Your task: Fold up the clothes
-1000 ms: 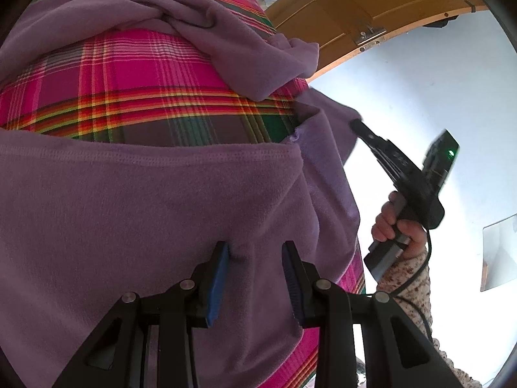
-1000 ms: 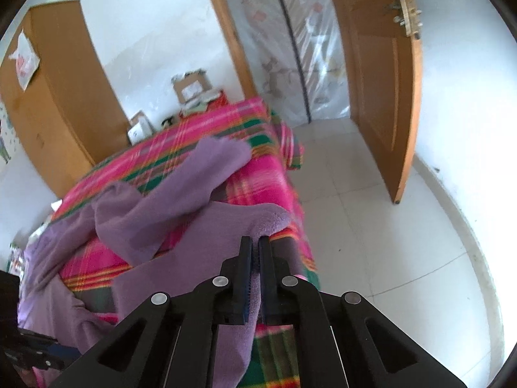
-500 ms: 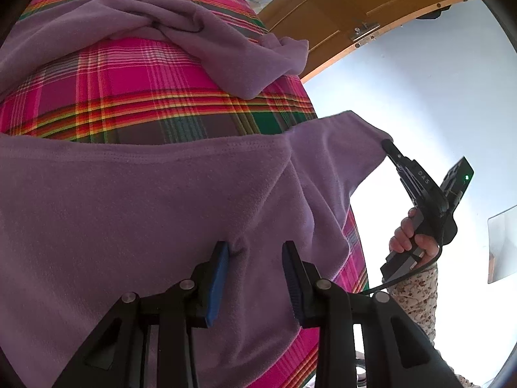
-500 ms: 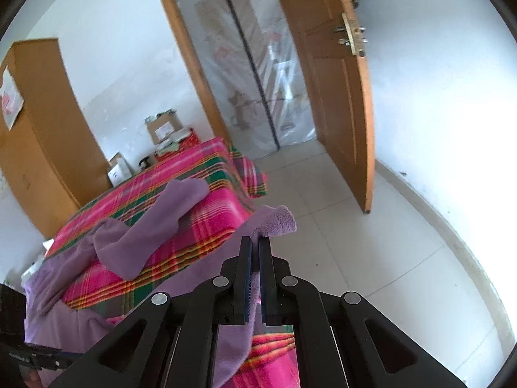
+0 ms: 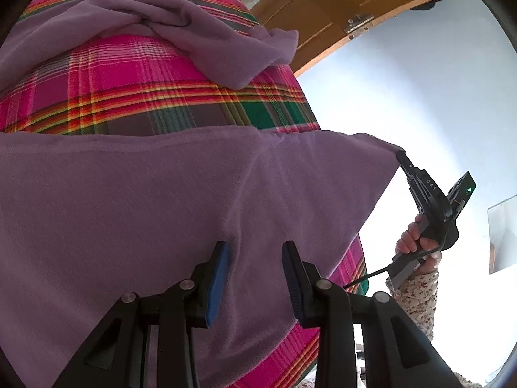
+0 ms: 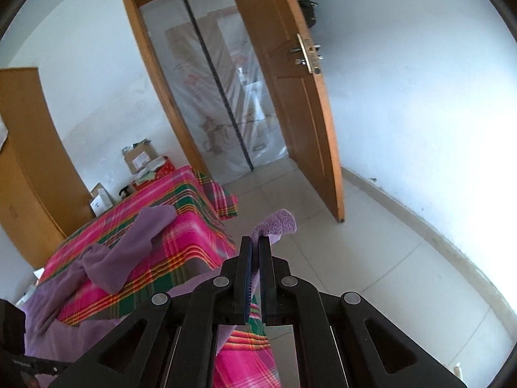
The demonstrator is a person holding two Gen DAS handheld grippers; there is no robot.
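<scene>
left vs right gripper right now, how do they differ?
The left gripper stands with its blue-padded fingers apart and nothing pinched, above the purple fleece garment; the right gripper is shut on a corner of that garment. The left one points down at the garment lying over the pink plaid bedcover; the right one holds its corner out past the bed's edge, over the tiled floor. Both are black, two-fingered and hand-held.

A bed in a pink plaid cover carries purple fleece, its sleeve lying toward the doorway.
</scene>
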